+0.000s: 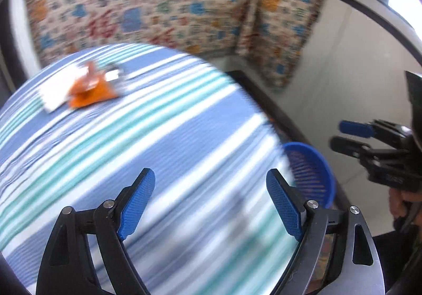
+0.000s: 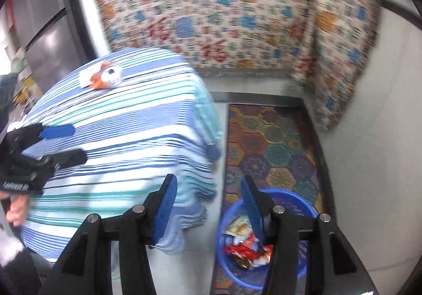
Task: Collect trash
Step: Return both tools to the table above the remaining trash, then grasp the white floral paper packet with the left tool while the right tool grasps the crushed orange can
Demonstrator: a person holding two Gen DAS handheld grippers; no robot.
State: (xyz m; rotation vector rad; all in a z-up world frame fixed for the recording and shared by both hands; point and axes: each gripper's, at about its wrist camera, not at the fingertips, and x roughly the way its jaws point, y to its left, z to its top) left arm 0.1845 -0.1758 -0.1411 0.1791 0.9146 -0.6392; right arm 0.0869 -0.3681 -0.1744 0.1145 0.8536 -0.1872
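Striped blue, teal and white cloth covers the table (image 2: 137, 121) I'm working over, with a patterned quilt (image 2: 237, 18) hanging behind it and a hexagon-print mat (image 2: 274, 142) on the floor to its right. Near the table's far left corner sits a small heap of trash (image 2: 101, 77) — an orange wrapper, a white paper piece and something pale and shiny, all touching; blur keeps me from reading more. In my left wrist view the same heap (image 1: 89, 86) lies well ahead, toward the far left edge. On the floor just beside the table's near right corner stands a blue bin (image 2: 298, 197), holding red, white and yellow wrappers (image 2: 245, 242). My left gripper (image 1: 211, 202) hangs over the cloth with its fingers spread wide and nothing between them. My right gripper (image 2: 211, 205) is about half open — its blue pads (image 2: 166, 210) grip nothing; it hovers past the table's near right corner with the bin below it. Each gripper shows in the other's view, held in a hand (image 2: 17, 208).
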